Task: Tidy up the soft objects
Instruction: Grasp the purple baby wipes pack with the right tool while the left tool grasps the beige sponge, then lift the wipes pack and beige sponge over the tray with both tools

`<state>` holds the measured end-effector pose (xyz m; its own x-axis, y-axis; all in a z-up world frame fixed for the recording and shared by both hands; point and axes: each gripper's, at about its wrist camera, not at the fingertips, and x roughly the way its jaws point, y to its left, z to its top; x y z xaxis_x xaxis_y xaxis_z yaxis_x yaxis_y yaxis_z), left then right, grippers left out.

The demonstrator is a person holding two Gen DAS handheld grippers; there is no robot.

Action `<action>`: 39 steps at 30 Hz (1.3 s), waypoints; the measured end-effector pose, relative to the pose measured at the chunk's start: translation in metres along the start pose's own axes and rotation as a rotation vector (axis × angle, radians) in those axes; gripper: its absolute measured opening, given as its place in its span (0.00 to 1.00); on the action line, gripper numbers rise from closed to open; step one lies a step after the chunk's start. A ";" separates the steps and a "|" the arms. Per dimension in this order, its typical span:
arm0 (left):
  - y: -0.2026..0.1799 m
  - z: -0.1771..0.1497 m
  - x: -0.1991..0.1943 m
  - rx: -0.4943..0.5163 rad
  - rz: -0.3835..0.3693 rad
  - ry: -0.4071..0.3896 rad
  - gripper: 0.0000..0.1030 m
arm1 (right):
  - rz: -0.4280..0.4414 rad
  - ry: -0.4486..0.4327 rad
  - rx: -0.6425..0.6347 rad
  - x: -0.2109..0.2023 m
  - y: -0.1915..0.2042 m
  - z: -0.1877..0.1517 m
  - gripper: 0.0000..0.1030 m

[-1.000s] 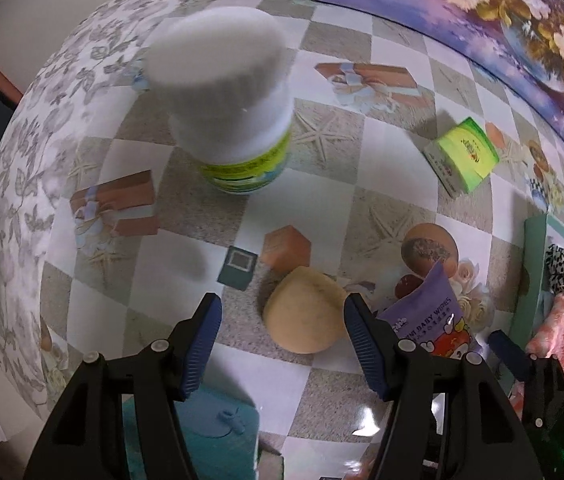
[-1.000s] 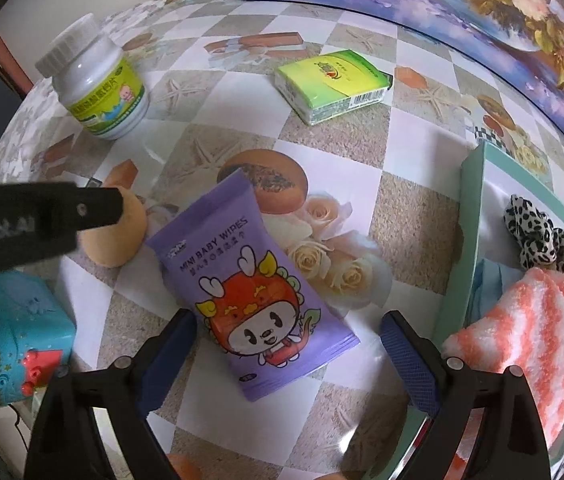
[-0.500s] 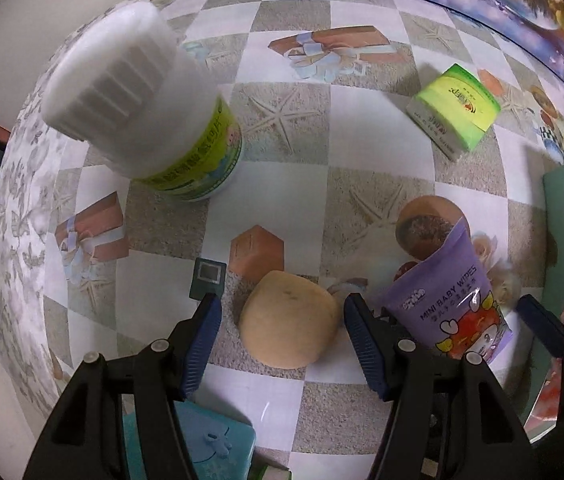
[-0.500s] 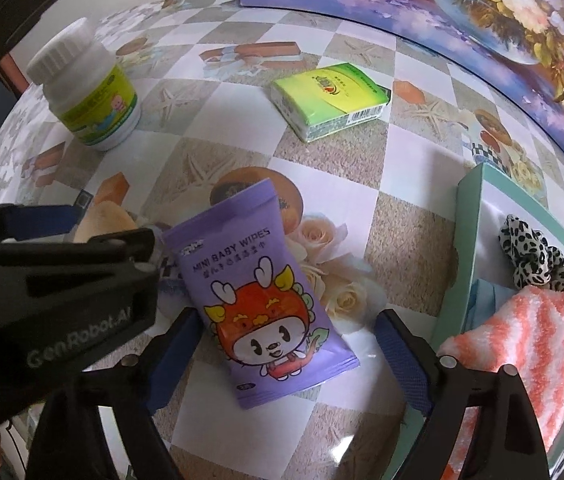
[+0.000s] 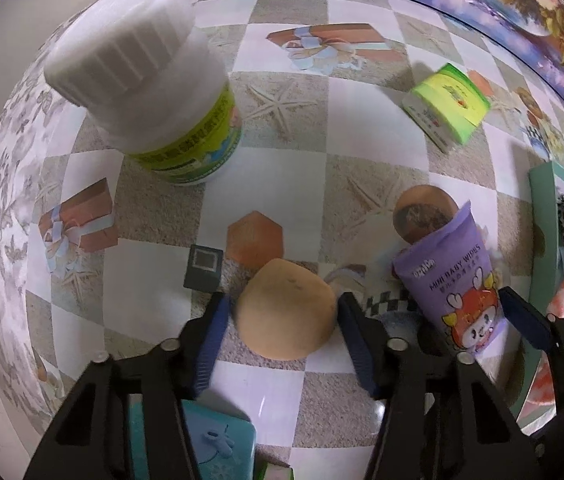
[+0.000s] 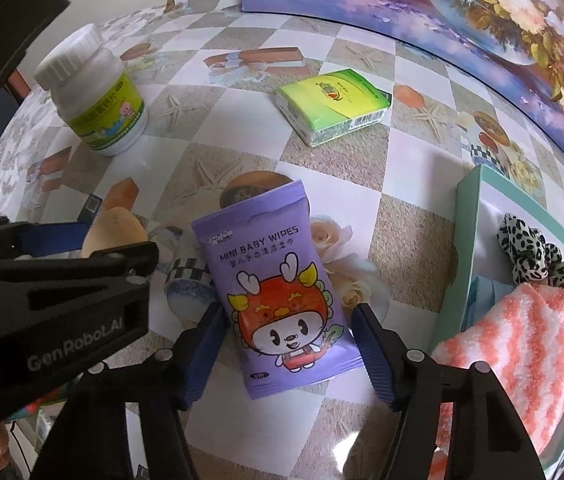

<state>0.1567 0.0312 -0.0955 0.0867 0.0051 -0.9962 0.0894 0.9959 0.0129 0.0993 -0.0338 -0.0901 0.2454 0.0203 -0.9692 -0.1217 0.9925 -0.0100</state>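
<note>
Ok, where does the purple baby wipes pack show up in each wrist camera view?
Left wrist: purple baby wipes pack at lower right, beside the left gripper.
Right wrist: pack at centre, between the closing jaws of the right gripper.
Shared landmark: white bottle, upper left in both.

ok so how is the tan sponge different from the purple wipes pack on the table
The sponge is plain tan and rounded like an egg; the wipes pack is a flat purple pouch printed with a cartoon and lettering. The sponge is the smaller of the two. The sponge sits between the closing jaws of the left hand-held gripper; the pack lies between the closing jaws of the right hand-held gripper. Both rest on the checkered tablecloth, outside the teal box.
</note>
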 end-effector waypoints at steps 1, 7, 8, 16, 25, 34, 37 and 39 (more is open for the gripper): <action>-0.002 -0.001 0.000 0.005 0.003 -0.002 0.52 | 0.001 0.001 0.001 -0.002 -0.001 0.000 0.64; -0.002 -0.015 0.003 -0.001 -0.006 -0.025 0.51 | 0.012 -0.003 0.022 -0.005 -0.005 -0.005 0.59; -0.001 -0.016 0.004 -0.006 -0.006 -0.026 0.51 | 0.010 -0.003 0.023 -0.006 -0.005 -0.006 0.59; 0.035 -0.025 -0.005 -0.054 0.019 -0.050 0.49 | 0.040 -0.008 0.029 -0.016 -0.009 -0.009 0.55; 0.045 -0.031 -0.043 -0.081 0.017 -0.132 0.49 | 0.105 -0.052 0.059 -0.043 -0.024 -0.007 0.54; 0.036 -0.028 -0.102 -0.097 0.019 -0.251 0.49 | 0.115 -0.146 0.117 -0.094 -0.044 -0.009 0.54; 0.029 -0.029 -0.120 -0.086 0.021 -0.292 0.49 | 0.120 -0.168 0.152 -0.108 -0.053 -0.009 0.54; 0.023 -0.031 -0.131 -0.077 0.015 -0.319 0.49 | 0.115 -0.184 0.182 -0.117 -0.063 -0.009 0.54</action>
<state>0.1164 0.0561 0.0327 0.3947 0.0037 -0.9188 0.0111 0.9999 0.0088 0.0694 -0.0996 0.0217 0.4121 0.1394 -0.9004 0.0113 0.9874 0.1580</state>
